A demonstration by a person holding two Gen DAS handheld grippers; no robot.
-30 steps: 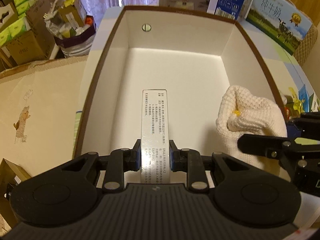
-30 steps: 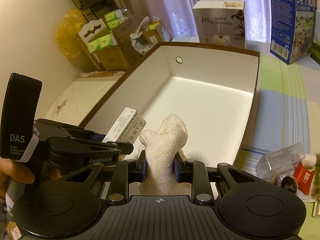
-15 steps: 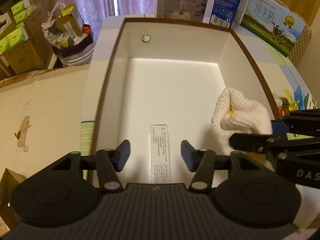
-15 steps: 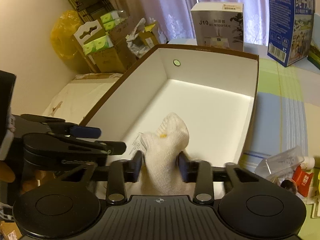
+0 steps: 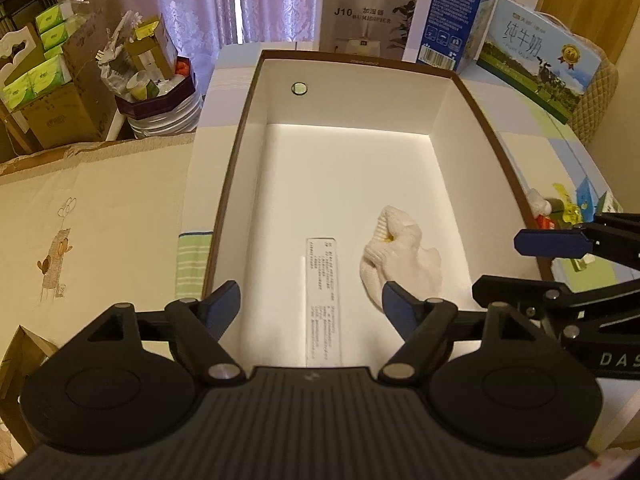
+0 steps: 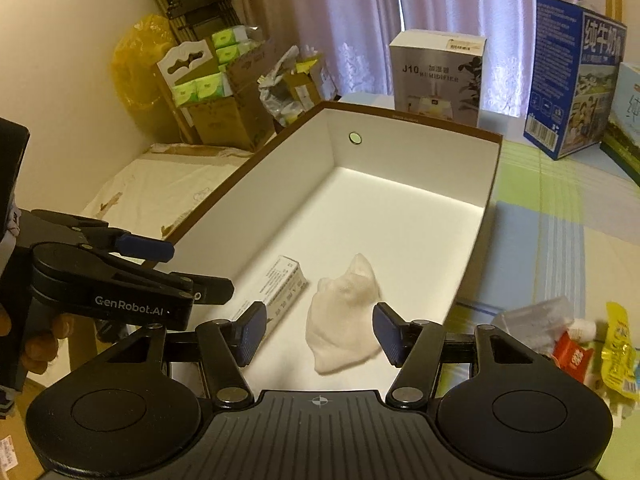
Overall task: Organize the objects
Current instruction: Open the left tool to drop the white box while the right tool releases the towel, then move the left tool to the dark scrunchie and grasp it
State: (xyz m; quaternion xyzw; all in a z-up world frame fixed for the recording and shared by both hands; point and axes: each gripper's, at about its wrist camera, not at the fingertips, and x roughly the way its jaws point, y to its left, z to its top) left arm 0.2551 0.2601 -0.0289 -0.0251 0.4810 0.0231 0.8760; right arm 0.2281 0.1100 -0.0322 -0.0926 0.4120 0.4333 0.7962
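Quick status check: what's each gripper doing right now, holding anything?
Left gripper: jaws opening, holding nothing; the slim carton lies in the box.
Right gripper: jaws opening, holding nothing; the white cloth lies below them.

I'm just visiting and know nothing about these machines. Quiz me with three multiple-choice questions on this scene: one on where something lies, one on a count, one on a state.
1. Where does the white knitted cloth lie?
A. on the striped tablecloth
B. inside the big white box
C. on the humidifier carton

2. How many things lie in the box?
A. two
B. four
C. none

3. What do the right tongs hold?
A. the cloth
B. the long printed carton
C. nothing

Answers:
1 B, it rests on the box floor.
2 A, only cloth and printed carton are inside.
3 C, the tongs are opening and the pads stand clear of the cloth between them.
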